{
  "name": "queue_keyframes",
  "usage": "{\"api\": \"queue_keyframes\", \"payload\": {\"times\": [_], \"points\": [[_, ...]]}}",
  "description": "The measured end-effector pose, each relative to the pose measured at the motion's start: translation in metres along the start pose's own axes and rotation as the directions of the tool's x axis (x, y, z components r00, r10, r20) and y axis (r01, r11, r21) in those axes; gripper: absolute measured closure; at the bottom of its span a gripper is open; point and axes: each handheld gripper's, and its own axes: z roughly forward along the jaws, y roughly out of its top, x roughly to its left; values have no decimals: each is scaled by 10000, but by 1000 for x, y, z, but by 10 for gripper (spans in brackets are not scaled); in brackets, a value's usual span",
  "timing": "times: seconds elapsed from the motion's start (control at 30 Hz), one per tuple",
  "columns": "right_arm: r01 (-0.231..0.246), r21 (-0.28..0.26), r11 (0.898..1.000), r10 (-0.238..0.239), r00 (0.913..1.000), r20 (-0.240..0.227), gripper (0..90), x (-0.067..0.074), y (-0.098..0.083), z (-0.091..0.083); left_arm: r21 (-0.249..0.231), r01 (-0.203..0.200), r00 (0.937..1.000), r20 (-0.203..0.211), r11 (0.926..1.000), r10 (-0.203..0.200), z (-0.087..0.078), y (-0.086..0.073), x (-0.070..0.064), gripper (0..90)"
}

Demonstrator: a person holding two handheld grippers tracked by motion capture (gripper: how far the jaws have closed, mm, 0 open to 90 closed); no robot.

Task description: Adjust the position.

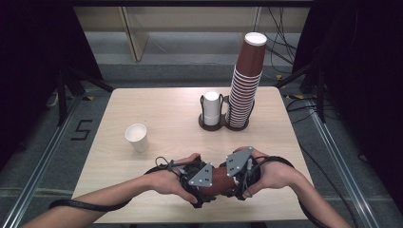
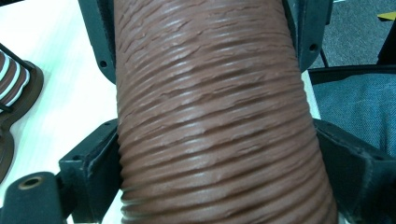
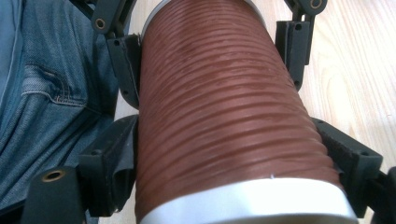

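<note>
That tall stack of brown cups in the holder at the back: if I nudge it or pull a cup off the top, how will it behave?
The tall stack of brown cups leans a little and towers over its holder, so it probably tips or sways easily if pushed high up. Paper cups are likely light, so nested ones may lift together. The ribbed walls should give decent grip but probably crush under hard squeezing.

Pale wooden table (image 1: 157, 107) on grey floor (image 1: 43, 128), dark curtains (image 1: 28, 47) either side, cables (image 1: 280, 42) beyond.

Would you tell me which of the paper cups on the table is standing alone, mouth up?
The white cup at the table's left; the other cups sit stacked upside down in the holder.
</note>
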Motion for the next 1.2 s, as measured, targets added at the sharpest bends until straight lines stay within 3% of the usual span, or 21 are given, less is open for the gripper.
{"api": "queue_keyframes", "payload": {"times": [0.03,0.07,0.1,0.17,0.43,0.47,0.5,0.57,0.6,0.67,0.73,0.77,0.83,0.87,0.9,0.93,0.97,1.07,1.2], "points": [[-419,106,9991,420,9991,-99,189,3,-1,0,34,-11,10000,27,10000,11,0,0,0,110],[-459,163,9988,461,9989,-129,190,3,-1,0,102,-45,9999,130,9999,44,0,1,0,111],[7,100,9999,-6,9999,-130,192,0,0,1,66,-30,10000,19,10000,30,1,1,-1,110],[158,111,9998,-158,9999,-49,196,0,0,1,109,-24,10000,62,9999,23,1,1,-1,111],[45,145,9999,-43,9999,-154,204,1,-3,1,181,47,9999,163,9998,-50,3,3,-1,106],[-244,196,9995,247,9996,-153,204,3,-4,0,226,35,9998,212,9997,-40,3,3,-1,102],[206,103,9997,-205,9997,-150,204,1,-3,1,234,235,9995,226,9994,-241,4,3,-1,97],[174,150,9997,-173,9998,-90,204,4,-4,0,275,515,9981,321,9983,-524,5,2,-1,68],[541,107,9985,-541,9985,16,205,4,-4,-1,316,537,9981,280,9981,-546,5,2,0,41],[580,157,9982,-582,9982,132,205,6,-5,-2,505,605,9973,396,9969,-625,5,0,1,0],[492,103,9987,-494,9986,181,205,6,-7,-3,336,677,9975,161,9971,-683,5,-1,-1,0],[209,111,9997,-210,9997,120,205,7,-9,-4,364,604,9981,134,9975,-609,5,-1,-1,0],[401,63,9992,-403,9989,247,205,5,-13,-5,439,634,9979,68,9970,-637,5,-2,-1,0],[195,47,9998,-196,9995,247,205,6,-14,-5,472,646,9979,-16,9968,-646,4,-3,0,0],[287,-13,9996,-286,9991,308,205,5,-16,-6,365,839,9965,-89,9958,-836,5,-4,0,0],[446,-137,9989,-439,9978,489,205,5,-17,-8,447,759,9971,-93,9961,-755,3,-5,2,0],[132,-209,9997,-122,9988,472,205,7,-19,-10,372,865,9961,-186,9956,-859,3,-6,2,0],[-181,-710,9973,230,9973,702,205,9,-26,-17,190,1176,9926,-320,9929,-1169,0,-10,5,0],[-665,-1760,9821,888,9886,1217,205,8,-41,-27,-158,1648,9852,-462,9862,-1653,-4,-17,10,0]]}}
